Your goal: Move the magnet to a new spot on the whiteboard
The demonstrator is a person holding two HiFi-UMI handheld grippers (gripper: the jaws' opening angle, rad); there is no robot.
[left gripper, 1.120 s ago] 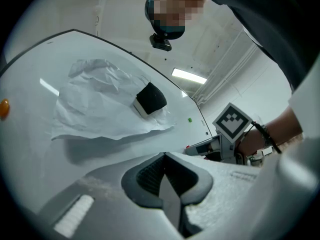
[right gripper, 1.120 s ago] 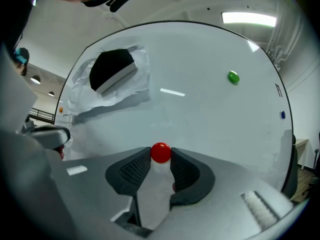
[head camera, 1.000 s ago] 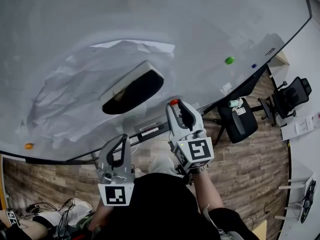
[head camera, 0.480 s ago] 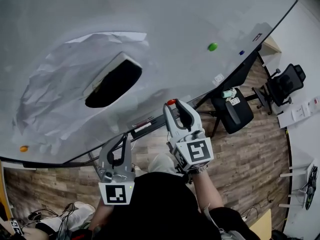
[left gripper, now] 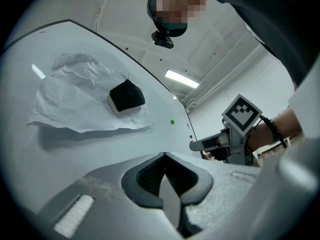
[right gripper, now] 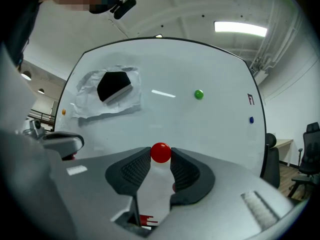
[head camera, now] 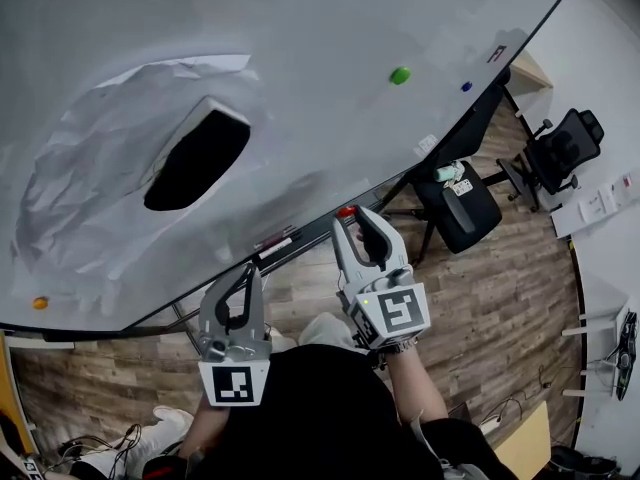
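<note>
— Watching the right gripper (right gripper: 161, 159)? What has it got?

— A red magnet (right gripper: 160, 152), small and round. It sits right at the tips of the jaws, one ribbed pad on each side, and they press it from left and right. The jaws stand only as far apart as the magnet is wide.

— Where is that against the whiteboard (head camera: 300, 28)?

— Low down, close to the near edge of the board, a bit right of the middle. I cannot tell whether the magnet touches the white face or hangs just off it.

— And the left gripper (left gripper: 164, 155)?

— Its jaws are together, pad against pad, with nothing between them. It hangs nearer to the person and to the left of the other one, off the board, over the wooden floor (head camera: 500, 308).

— What else is on the board?

— A green magnet (head camera: 400, 75) far off to the right, well apart from the red one. A blue magnet (head camera: 466, 86) is further right, near the board's right edge. An orange magnet (head camera: 39, 303) sits at the far left, close to the near edge.

— That crumpled thing?

— A creased sheet of white paper (head camera: 90, 188) on the left half, with a black eraser (head camera: 195, 158) on top of it. Past the right end of the board stands a black office chair (head camera: 560, 153).
</note>
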